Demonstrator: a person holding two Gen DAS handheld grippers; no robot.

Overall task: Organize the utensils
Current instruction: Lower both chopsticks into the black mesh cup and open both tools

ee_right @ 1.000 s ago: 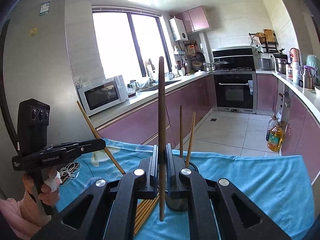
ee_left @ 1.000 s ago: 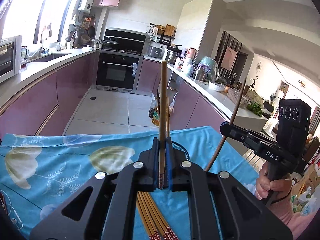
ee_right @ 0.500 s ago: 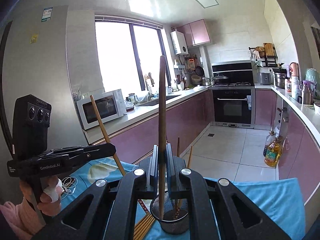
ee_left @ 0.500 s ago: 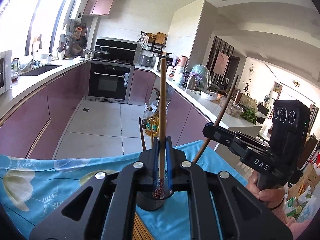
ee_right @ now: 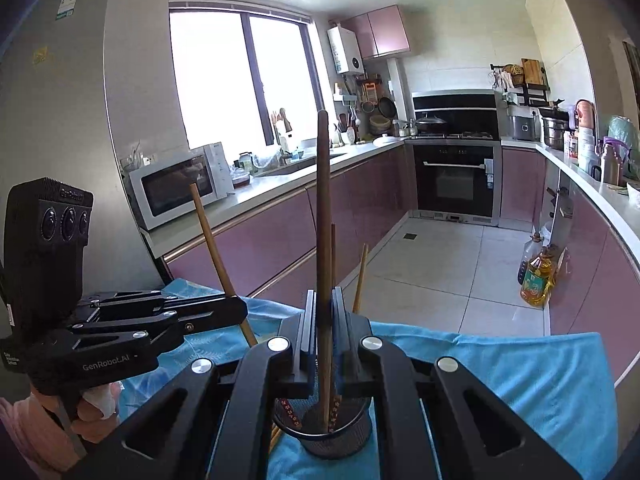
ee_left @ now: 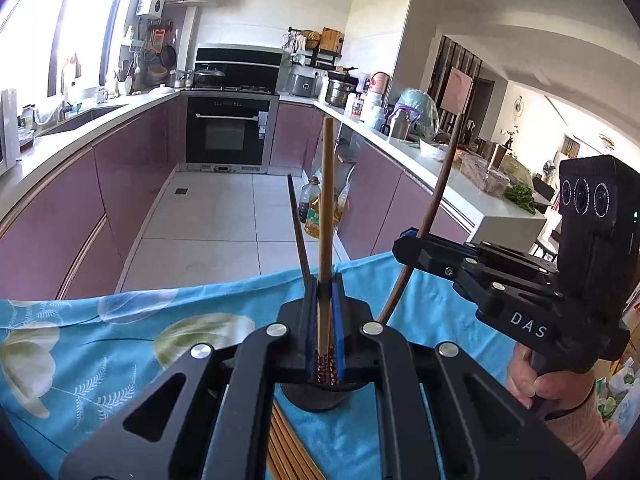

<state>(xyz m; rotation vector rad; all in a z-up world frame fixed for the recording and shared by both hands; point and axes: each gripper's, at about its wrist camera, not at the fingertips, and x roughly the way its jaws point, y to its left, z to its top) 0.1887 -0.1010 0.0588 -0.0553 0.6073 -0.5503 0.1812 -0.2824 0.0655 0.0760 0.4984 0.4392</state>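
Left hand-held gripper (ee_left: 325, 336) clenched on light chopstick (ee_left: 326, 216), upright, patterned end over mesh holder (ee_right: 332, 438). Right hand-held gripper (ee_right: 323, 336) clenched on dark chopstick (ee_right: 322, 216), tip down inside holder. More chopsticks (ee_left: 286, 446) flat on blue-clothed counter (ee_left: 120, 344).

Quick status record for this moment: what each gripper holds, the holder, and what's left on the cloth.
left gripper: shut on light chopstick, upright, lower end at the holder
right gripper: shut on dark chopstick, upright, tip inside holder
holder: mesh cup on blue cloth, already has chopsticks standing in it
loose chopsticks: bundle lying on the cloth near the holder
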